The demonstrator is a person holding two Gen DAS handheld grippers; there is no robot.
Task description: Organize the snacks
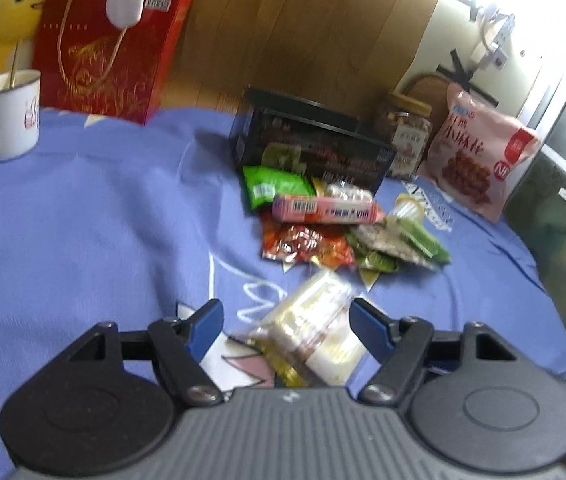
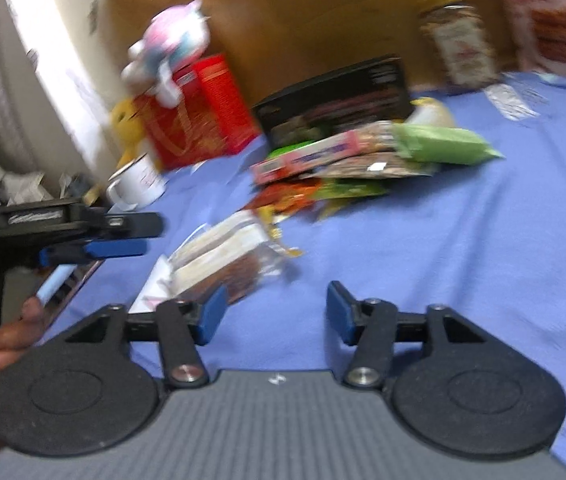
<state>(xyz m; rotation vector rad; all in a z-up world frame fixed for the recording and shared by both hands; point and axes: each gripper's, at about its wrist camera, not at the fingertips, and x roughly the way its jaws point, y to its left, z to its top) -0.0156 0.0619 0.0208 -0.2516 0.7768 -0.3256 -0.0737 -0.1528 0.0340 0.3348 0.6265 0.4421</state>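
Left tool (image 1: 285, 326) straddles clear snack packet (image 1: 315, 336), blue pads apart from it.

Large red Chinese characters reading 小麻花 stand on the pink snack bag (image 1: 479, 156) at two o'clock in the left wrist view. Barcode labels show on the green packet (image 1: 271, 186) and the long pink pack (image 1: 323, 208) near the centre, their digits too blurred to read. The black box's (image 1: 307, 144) print is illegible.
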